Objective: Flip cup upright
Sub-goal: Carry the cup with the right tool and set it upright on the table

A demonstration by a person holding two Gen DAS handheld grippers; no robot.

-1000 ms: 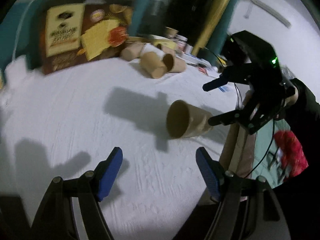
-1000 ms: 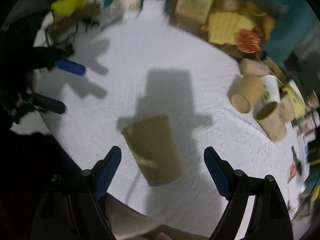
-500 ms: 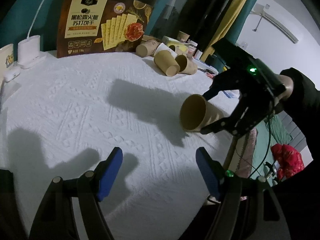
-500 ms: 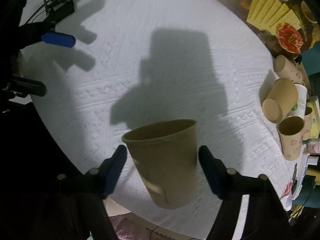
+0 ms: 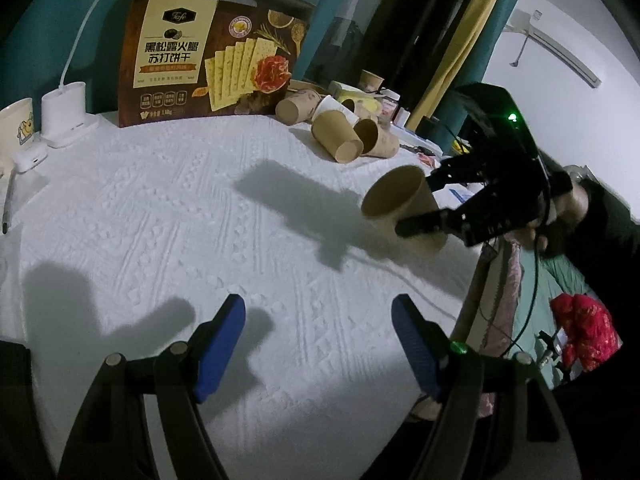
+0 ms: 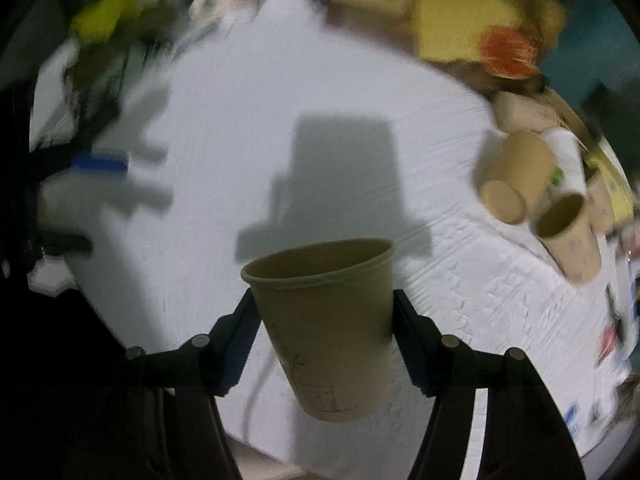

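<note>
- Dim room; light from above casts hard dark shadows on the white tablecloth
- Right wrist view motion-blurred, left sharp
- Fisheye bends edges

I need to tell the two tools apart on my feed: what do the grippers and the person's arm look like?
Both are black linkage frames with silver pivot bolts and blue finger pads. The left gripper shows a small green light on its right finger. The right gripper has a boxy black body, a green light, dangling black cables, and a dark sleeve behind.

cracker box — brand "Tafe" | large print "黑松露火腿 苏打饼干" — smaller print unreadable
</note>
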